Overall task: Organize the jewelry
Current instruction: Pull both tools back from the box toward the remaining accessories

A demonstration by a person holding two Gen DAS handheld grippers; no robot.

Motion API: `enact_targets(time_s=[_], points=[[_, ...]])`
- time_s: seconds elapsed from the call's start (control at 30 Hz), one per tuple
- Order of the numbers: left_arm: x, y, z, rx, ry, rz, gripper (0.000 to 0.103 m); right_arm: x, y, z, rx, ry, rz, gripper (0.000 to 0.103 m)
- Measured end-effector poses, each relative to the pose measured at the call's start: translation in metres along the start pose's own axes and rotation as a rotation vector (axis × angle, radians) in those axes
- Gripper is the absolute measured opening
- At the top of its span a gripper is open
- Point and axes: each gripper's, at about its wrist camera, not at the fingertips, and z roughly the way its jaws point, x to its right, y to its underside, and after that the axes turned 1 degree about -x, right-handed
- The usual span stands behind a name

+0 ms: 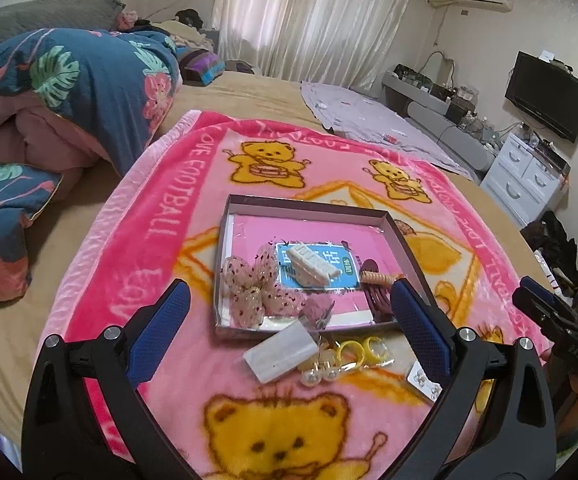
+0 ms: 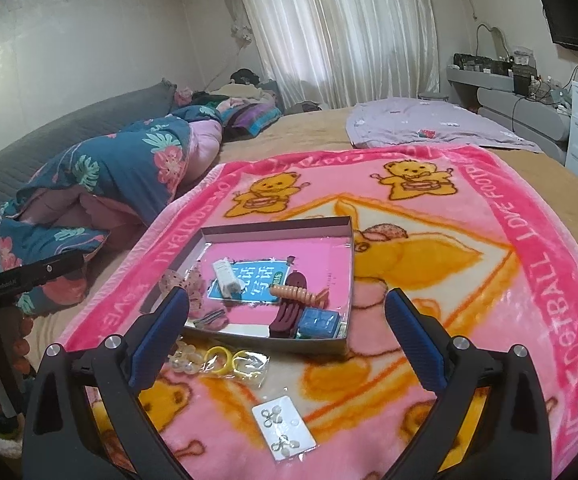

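Earring card (image 2: 283,426): on the blanket (image 2: 469,280) in front of the box (image 2: 345,344); light, flat, bendy; pinch one edge.
Yellow rings (image 1: 363,350): bagged, slippery; grip the bag.
Left gripper (image 1: 289,320): jaws released, empty.
Right gripper (image 2: 287,328): jaws released, empty.

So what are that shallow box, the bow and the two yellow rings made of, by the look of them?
The shallow box: thin, matte cardboard, judging by its folded, slim walls. The bow: sheer, dotted fabric, probably tulle, since light passes through it. The yellow rings: glossy and smooth, likely plastic or resin. They lie outside the box, on the fleecy blanket.
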Motion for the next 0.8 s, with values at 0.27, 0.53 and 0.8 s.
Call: enact_targets(time_s=[0.27, 0.53, 0.8], points=[[-0.004, 0.009, -0.014, 0.009, -0.018, 0.001, 0.093, -0.010, 0.004, -0.019, 0.014, 0.000, -0.021, 0.098], [-0.007, 0.019, -0.024, 0.004, -0.032, 0.011, 0.093, -0.015, 0.011, -0.029, 0.013, -0.011, -0.031, 0.098], [-0.010, 0.032, -0.028, -0.012, -0.055, 0.020, 0.093, -0.028, 0.020, -0.028, -0.014, -0.023, -0.067, 0.098]])
